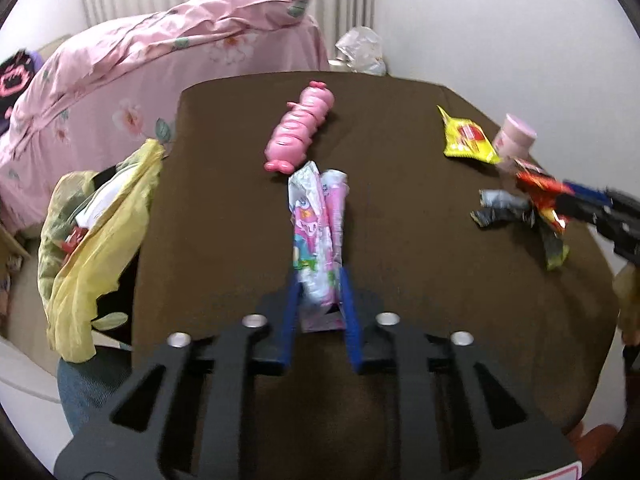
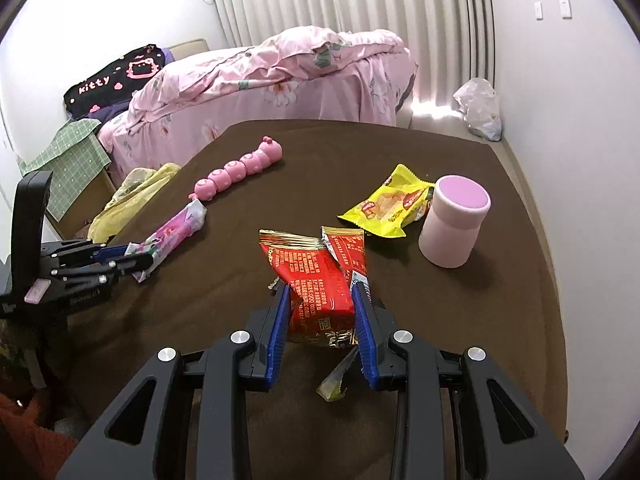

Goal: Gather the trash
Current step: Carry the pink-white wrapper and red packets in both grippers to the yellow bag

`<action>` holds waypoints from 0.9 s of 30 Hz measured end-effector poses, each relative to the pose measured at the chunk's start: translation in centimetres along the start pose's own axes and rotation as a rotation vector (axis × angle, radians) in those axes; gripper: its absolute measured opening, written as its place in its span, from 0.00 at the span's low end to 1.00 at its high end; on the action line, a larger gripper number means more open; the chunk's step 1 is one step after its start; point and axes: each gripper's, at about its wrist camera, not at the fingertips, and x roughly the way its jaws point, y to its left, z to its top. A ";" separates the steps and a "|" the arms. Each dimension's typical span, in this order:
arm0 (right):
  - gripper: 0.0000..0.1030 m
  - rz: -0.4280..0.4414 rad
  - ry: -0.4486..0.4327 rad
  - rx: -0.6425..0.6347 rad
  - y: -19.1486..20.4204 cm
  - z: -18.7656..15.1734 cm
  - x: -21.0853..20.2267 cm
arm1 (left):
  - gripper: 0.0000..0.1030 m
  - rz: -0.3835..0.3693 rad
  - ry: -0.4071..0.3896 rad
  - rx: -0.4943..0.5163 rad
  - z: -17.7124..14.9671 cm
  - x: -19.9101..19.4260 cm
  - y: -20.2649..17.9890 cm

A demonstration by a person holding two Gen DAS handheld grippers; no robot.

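Observation:
My left gripper (image 1: 319,280) is shut on a pink cartoon-printed wrapper (image 1: 316,224) and holds it over the brown table (image 1: 240,200); it also shows in the right wrist view (image 2: 172,236). My right gripper (image 2: 322,292) is shut on a red snack wrapper (image 2: 316,280), with a greenish wrapper scrap (image 2: 336,380) hanging below it. A yellow snack wrapper (image 2: 384,208) lies on the table to the far right. A bin lined with a yellow bag (image 1: 96,232) stands at the table's left edge and holds some trash.
A pink caterpillar toy (image 1: 302,128) lies mid-table at the back. A pink cylinder container (image 2: 454,220) stands next to the yellow wrapper. A bed with a pink floral cover (image 2: 280,76) is behind the table. A white plastic bag (image 2: 480,108) lies by the wall.

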 end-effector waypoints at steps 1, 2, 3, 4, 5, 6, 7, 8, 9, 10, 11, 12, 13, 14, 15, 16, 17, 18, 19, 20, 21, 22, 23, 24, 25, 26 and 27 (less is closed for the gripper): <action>0.29 0.003 -0.008 -0.003 0.2 0.1 -0.3 | 0.15 -0.002 -0.009 -0.016 0.1 -0.4 0.3; 0.29 0.007 -0.017 -0.005 0.3 0.2 -0.6 | 0.15 -0.007 -0.023 -0.035 0.2 -0.9 0.8; 0.29 0.012 -0.029 -0.011 0.8 0.5 -0.9 | 0.15 -0.008 -0.036 -0.045 0.2 -1.4 1.1; 0.29 0.016 -0.039 -0.018 1.1 0.7 -1.2 | 0.14 -0.004 -0.057 -0.058 0.4 -2.1 1.5; 0.29 0.022 -0.051 -0.032 1.7 1.1 -1.5 | 0.14 0.002 -0.075 -0.068 0.4 -2.7 1.9; 0.29 0.026 -0.059 -0.044 2.2 1.4 -1.7 | 0.14 0.007 -0.100 -0.084 0.6 -3.6 2.6; 0.29 0.029 -0.066 -0.057 2.7 1.6 -1.9 | 0.14 0.010 -0.111 -0.094 0.7 -4.2 3.0; 0.29 0.033 -0.073 -0.072 3.4 1.9 -2.0 | 0.14 0.014 -0.123 -0.107 0.7 -4.8 3.5; 0.29 0.041 -0.081 -0.094 4.4 2.5 -2.0 | 0.14 0.021 -0.139 -0.125 0.7 -5.6 4.3; 0.29 0.049 -0.089 -0.114 5.3 2.9 -2.1 | 0.14 0.026 -0.149 -0.133 0.7 -6.1 4.7; 0.29 0.057 -0.098 -0.133 6.1 3.5 -2.2 | 0.14 0.035 -0.164 -0.147 0.6 -6.7 5.4; 0.29 0.065 -0.107 -0.150 6.9 3.9 -2.4 | 0.14 0.040 -0.172 -0.156 0.5 -7.2 5.8; 0.29 0.073 -0.115 -0.168 7.7 4.3 -2.5 | 0.14 0.046 -0.184 -0.170 0.4 -7.8 6.5; 0.29 0.084 -0.127 -0.192 8.9 4.8 -2.7 | 0.14 0.050 -0.194 -0.180 0.3 -8.3 7.0; 0.29 0.091 -0.133 -0.206 9.6 5.1 -2.8 | 0.14 0.058 -0.209 -0.199 0.1 -8.9 7.8; 0.29 0.100 -0.138 -0.222 10.4 5.5 -2.9 | 0.14 0.063 -0.219 -0.210 0.0 -9.3 8.3; 0.29 0.111 -0.143 -0.241 11.4 5.9 -2.9 | 0.14 0.071 -0.232 -0.228 -0.1 -9.8 9.1; 0.29 0.119 -0.145 -0.252 12.0 6.2 -2.9 | 0.14 0.075 -0.240 -0.241 -0.3 -10.2 9.7; 0.29 0.127 -0.147 -0.263 12.7 6.5 -2.9 | 0.14 0.081 -0.251 -0.262 -0.4 -10.6 10.4; 0.29 0.139 -0.149 -0.278 13.5 6.9 -2.7 | 0.14 0.084 -0.260 -0.281 -0.6 -11.0 11.1; 0.29 0.145 -0.149 -0.289 14.1 7.2 -2.6 | 0.14 0.089 -0.273 -0.311 -0.8 -11.4 12.1; 0.29 0.150 -0.148 -0.300 14.7 7.4 -2.5 | 0.14 0.092 -0.279 -0.330 -1.1 -11.7 12.7; 0.29 0.154 -0.146 -0.311 15.3 7.6 -2.3 | 0.14 0.098 -0.284 -0.351 -1.4 -11.9 13.4; 0.29 0.162 -0.141 -0.322 15.9 7.9 -2.1 | 0.14 0.106 -0.291 -0.376 -1.6 -12.1 14.2; 0.29 0.170 -0.137 -0.330 16.4 8.1 -1.9 | 0.14 0.113 -0.297 -0.401 -2.0 -12.3 14.9; 0.29 0.180 -0.130 -0.338 17.0 8.4 -1.6 | 0.14 0.120 -0.301 -0.421 -2.2 -12.4 15.4; 0.29 0.187 -0.126 -0.342 17.4 8.5 -1.5 | 0.14 0.131 -0.306 -0.451 -2.6 -12.5 16.2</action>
